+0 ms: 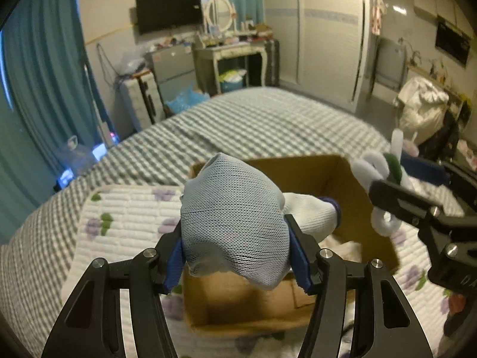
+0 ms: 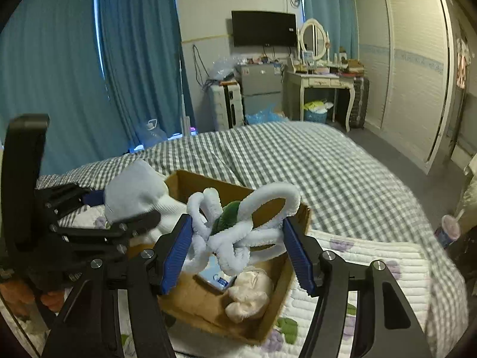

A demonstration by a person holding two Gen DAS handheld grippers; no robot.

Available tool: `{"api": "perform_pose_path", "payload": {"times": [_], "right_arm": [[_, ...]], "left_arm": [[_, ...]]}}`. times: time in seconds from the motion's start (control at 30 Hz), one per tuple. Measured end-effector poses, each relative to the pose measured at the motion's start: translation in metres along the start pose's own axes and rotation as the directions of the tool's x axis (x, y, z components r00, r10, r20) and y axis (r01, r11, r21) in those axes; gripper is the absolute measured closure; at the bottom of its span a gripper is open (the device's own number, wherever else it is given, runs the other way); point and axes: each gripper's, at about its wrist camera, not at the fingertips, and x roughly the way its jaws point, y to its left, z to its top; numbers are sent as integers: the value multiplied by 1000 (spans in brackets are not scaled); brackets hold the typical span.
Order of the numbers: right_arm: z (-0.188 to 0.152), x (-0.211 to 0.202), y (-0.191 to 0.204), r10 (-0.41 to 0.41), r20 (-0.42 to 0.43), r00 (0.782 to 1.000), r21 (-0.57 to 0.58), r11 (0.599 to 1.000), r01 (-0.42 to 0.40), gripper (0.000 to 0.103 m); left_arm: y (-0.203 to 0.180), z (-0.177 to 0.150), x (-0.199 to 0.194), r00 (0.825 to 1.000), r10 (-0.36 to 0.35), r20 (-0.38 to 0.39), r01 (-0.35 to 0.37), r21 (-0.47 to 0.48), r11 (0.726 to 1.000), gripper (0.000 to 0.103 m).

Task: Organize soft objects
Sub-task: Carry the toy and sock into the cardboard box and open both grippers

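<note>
My left gripper (image 1: 238,253) is shut on a light grey-blue knitted sock (image 1: 235,226), held above an open cardboard box (image 1: 342,179) on the bed. My right gripper (image 2: 238,247) is shut on a white fuzzy pipe-cleaner flower (image 2: 238,232) with a green leaf, held over the same box (image 2: 277,298). The right gripper also shows at the right of the left wrist view (image 1: 417,205), with the flower (image 1: 375,170). The left gripper (image 2: 98,208) and sock (image 2: 134,191) show at the left of the right wrist view. A cream plush toy (image 2: 250,292) and a small blue-and-white packet (image 2: 214,277) lie inside the box.
The box stands on a white quilted floral pad (image 1: 119,223) over a grey checked bedspread (image 2: 328,173). Blue curtains (image 2: 59,74) hang at the left. A fridge (image 2: 262,89), a dressing table (image 2: 322,83) and a wardrobe (image 2: 402,74) stand beyond the bed. A drink cup (image 2: 450,229) is at the right.
</note>
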Motion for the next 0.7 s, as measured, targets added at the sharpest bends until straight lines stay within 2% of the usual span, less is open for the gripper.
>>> {"api": "perform_pose_path", "payload": {"times": [0.07,0.1,0.13,0.17,0.23,0.37,0.53,0.7], "right_arm": [[-2,12,-4,19,-21,1000,21,1000,-19,37],[-3,16,-6,23,-26,999,26,999,-22,37],[-4,19,-8,21,-35,999,28,999,-20,33],[-5,21,-10,15,-38,999,32,999,-13,23],[-9,17,-18,7,-22,1000,49,999,-6,16],[-5,-4,-22,-7,-4,1000,57,998,7,16],[6,-58,-20,-34,31,999,34,999,33,16],[14,-130,-2,-19,88,996,-16,1000,20,14]], "left_arm": [[0,-2,11,1000,-17,-9,17,-2,1000,44],[-1,-3,15,1000,-18,-9,18,-5,1000,40],[-3,-3,15,1000,-17,-5,17,-6,1000,37],[-4,-4,16,1000,1,0,-1,-9,1000,33],[-7,-3,14,999,35,15,-35,-13,999,17],[-6,0,-5,998,29,49,-27,-38,999,13],[-3,5,-57,993,82,89,-78,-38,996,13],[3,6,-149,967,143,209,-136,-46,990,13]]}}
